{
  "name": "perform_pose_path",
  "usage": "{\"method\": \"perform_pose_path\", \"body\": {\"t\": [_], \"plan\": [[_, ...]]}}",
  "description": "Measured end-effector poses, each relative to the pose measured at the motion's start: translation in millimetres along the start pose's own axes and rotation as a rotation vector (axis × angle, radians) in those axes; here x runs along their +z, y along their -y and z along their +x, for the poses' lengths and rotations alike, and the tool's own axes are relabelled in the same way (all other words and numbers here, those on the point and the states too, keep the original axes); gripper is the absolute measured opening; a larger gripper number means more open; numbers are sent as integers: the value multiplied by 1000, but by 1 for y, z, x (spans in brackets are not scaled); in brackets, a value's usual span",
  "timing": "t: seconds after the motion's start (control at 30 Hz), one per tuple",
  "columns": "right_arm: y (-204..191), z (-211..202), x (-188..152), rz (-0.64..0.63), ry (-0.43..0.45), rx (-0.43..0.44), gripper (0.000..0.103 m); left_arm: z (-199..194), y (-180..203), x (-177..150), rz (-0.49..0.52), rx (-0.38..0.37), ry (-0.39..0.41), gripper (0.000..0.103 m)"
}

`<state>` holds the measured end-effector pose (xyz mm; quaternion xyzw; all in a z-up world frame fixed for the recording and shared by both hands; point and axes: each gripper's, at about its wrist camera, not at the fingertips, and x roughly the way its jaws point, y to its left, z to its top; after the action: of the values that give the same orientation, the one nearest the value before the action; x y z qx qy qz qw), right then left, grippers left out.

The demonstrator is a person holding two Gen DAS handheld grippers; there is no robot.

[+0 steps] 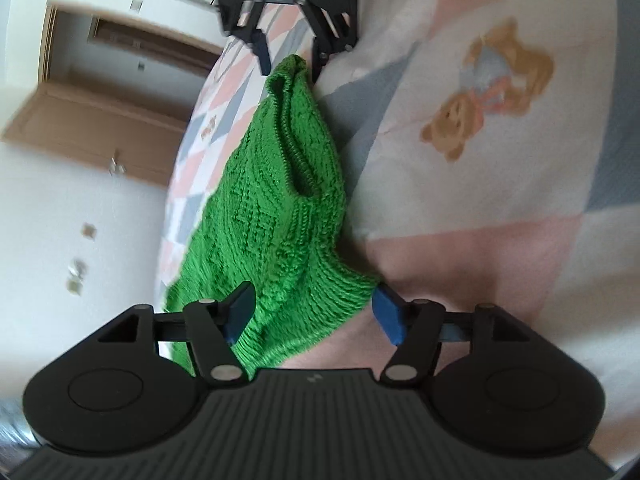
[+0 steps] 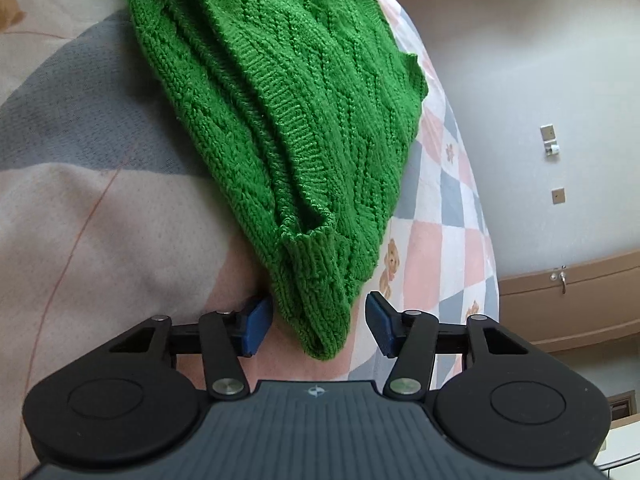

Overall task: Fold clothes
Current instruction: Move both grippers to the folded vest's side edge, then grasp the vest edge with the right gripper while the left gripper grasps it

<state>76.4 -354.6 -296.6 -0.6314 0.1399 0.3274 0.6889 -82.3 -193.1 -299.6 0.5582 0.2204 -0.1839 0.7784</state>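
Green knitted sweater (image 1: pixel 276 208) stretched lengthwise over a bed covered by a patchwork quilt (image 1: pixel 500 184) of pink, grey-blue and white panels printed with teddy bears. The garment lies bunched into a long, narrow band near the edge of the bed, with one end toward each camera.

Left hand-held gripper (image 1: pixel 314 312), foreground of the left wrist view: jaws spread wide, the blue pads (image 1: pixel 387 314) standing on either side of the near end of the sweater. The left pad overlaps the knit; whether it touches the fabric cannot be told. The right pad stands at the ribbed edge. The jaws are not closed on the cloth.

Right hand-held gripper (image 2: pixel 316 322), foreground of the right wrist view: jaws likewise apart, with a folded, ribbed corner of the sweater (image 2: pixel 280 112) hanging down between the pads (image 2: pixel 254 328). A gap shows on both sides of the knit, so nothing is gripped. The same gripper appears at the top of the left wrist view (image 1: pixel 291 60), its fingers flanking the far end of the garment.

Background: pale wall (image 2: pixel 540 80) bearing small switch plates, and wooden door (image 1: pixel 100 132) beyond the edge of the bed
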Motion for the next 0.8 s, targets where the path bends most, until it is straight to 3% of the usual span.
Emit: {"method": "perform_pose_path", "body": {"t": [0.1,0.2,0.47,0.57,0.67,0.8], "plan": [[-1,0,4,-2,-19,2,54,-10,-12,8,-120,-32,9,75],[-1,0,9,-5,-38,4,53,9,-11,12,-155,-24,-29,73],[-3,4,19,-69,-77,27,52,28,-32,-11,-216,-81,-40,18],[4,8,23,-137,-93,83,18,25,-55,-21,-274,-154,-8,12],[30,8,32,-174,-105,140,14,20,-94,-36,-422,-261,39,11],[90,8,59,-246,-95,183,14,29,-165,-69,-768,-367,32,11]]}}
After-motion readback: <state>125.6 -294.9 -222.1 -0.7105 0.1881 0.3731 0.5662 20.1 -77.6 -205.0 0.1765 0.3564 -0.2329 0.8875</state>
